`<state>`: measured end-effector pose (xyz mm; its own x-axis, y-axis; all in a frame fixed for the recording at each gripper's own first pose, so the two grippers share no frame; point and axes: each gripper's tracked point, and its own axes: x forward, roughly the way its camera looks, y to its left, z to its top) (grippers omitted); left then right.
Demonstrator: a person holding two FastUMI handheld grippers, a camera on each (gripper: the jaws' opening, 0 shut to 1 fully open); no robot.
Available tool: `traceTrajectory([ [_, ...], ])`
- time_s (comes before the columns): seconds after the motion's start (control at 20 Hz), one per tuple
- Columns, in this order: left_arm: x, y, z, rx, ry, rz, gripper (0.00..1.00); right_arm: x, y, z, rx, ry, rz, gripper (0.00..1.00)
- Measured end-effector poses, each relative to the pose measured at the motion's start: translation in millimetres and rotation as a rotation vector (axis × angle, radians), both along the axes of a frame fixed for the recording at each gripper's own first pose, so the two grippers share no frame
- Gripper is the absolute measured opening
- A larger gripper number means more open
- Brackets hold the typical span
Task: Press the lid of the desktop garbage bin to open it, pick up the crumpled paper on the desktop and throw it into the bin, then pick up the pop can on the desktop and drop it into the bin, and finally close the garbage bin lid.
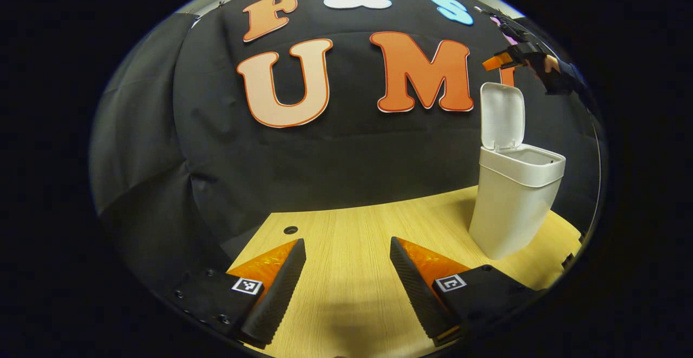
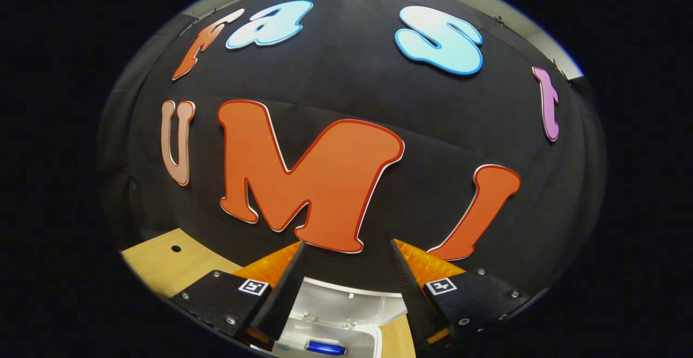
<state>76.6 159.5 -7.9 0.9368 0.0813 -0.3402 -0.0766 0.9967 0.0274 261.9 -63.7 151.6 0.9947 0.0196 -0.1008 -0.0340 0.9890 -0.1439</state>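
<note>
Desk [image 1: 357, 249]: a pale wooden top; the stretch seen in the left gripper view holds no crumpled paper and no can, so both pick-ups look done.
Bin [image 1: 511, 201]: a white desktop garbage bin stands upright on the desk's right side, its mouth uncovered.
Lid [image 1: 502, 115]: hinged up at the back, standing almost vertical; in the right gripper view its inner face [image 2: 346, 306] lies just below the fingers.
Step in hand: by the look of it, closing the lid, the last part of the task.
Right gripper [image 2: 346, 277]: held above the bin, jaws apart and empty; in the left gripper view it [image 1: 511, 60] hangs just above the lid's top edge.
How to do it well: come down behind the lid's top edge, tip it forward over the mouth, then press flat until it seats; a sideways shove could topple the light bin.
Left gripper [image 1: 346, 271]: low over bare desk, jaws apart, empty, well apart from the bin.
Pop can [image 2: 325, 347]: a blue can lies inside the bin.
</note>
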Motion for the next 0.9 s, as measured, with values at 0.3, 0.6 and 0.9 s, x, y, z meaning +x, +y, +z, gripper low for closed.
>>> traceTrajectory([
  [0.3,-2.6,11.9,2.2,-0.011,-0.004,0.027,1.00,14.8,3.8,-43.9,0.077,0.119,-0.035,0.91],
  [0.6,5.5,5.2,5.0,-0.019,-0.016,0.003,0.99,-7.2,7.2,-58.0,0.199,0.158,-0.031,0.90],
  [0.9,11.7,-8.3,6.0,-0.026,-0.021,-0.030,0.96,-38.4,11.3,-80.0,0.192,0.193,-0.024,0.90],
])
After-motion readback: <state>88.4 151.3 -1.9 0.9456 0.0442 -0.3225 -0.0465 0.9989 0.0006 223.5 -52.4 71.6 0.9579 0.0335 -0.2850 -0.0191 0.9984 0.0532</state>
